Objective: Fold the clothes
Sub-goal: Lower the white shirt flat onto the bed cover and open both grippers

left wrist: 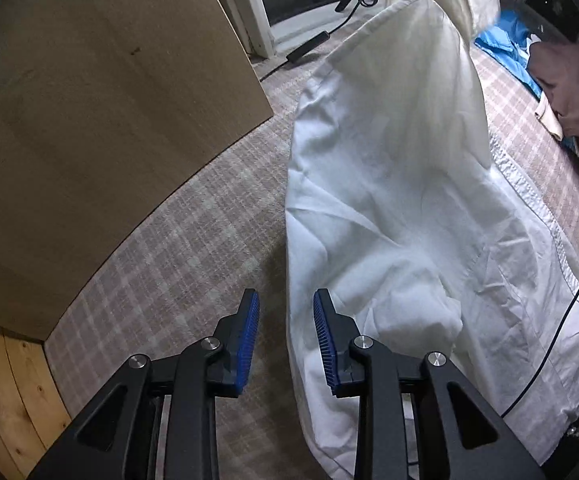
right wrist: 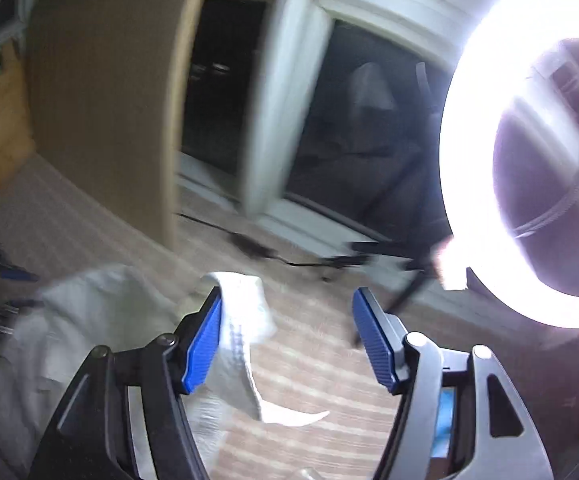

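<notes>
The white garment (left wrist: 389, 208) lies stretched along the checked bedcover (left wrist: 193, 240). I judge it light, limp and crease-prone, best taken at a hem or corner. My left gripper (left wrist: 286, 340) stands partly apart, empty, just beside the cloth edge. My right gripper (right wrist: 287, 340) stands wide; a cloth corner (right wrist: 245, 320) drapes against its left pad, unclamped.

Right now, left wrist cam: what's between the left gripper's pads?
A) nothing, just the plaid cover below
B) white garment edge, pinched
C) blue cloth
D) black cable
A: the left gripper stands open with only the plaid cover showing in the gap; the white garment lies beside and under its right finger, not pinched.
</notes>
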`<action>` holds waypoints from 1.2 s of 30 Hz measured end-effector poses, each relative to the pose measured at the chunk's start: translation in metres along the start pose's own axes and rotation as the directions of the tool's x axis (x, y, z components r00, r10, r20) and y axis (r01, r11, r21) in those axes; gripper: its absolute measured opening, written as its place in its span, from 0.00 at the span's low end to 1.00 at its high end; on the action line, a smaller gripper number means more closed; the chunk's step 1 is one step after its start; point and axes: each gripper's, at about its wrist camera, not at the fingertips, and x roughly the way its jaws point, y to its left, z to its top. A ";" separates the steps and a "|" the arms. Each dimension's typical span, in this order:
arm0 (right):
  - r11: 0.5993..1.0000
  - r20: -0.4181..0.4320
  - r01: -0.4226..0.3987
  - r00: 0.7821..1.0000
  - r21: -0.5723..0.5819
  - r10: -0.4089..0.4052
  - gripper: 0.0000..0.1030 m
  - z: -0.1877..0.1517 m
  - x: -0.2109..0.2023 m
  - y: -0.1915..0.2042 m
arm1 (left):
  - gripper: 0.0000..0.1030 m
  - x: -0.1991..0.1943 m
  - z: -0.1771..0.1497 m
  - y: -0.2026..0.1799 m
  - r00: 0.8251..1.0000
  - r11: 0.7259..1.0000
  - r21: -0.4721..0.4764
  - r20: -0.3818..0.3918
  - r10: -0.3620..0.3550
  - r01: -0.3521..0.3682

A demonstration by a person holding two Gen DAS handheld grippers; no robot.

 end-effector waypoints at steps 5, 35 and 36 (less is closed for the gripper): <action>0.994 0.030 -0.075 0.997 0.086 0.072 0.61 -0.001 -0.020 -0.011 | 0.27 -0.014 -0.039 0.032 1.000 1.000 -0.022 0.024 -0.019 0.019; 0.835 0.174 -0.244 0.968 0.493 0.180 0.61 -0.274 -0.281 -0.025 | 0.29 -0.080 -0.328 -0.072 0.945 0.867 -0.391 0.029 -0.325 0.309; 0.829 0.175 -0.240 0.969 0.505 0.174 0.61 -0.277 -0.280 -0.024 | 0.29 -0.073 -0.326 -0.073 0.943 0.860 -0.401 0.027 -0.333 0.315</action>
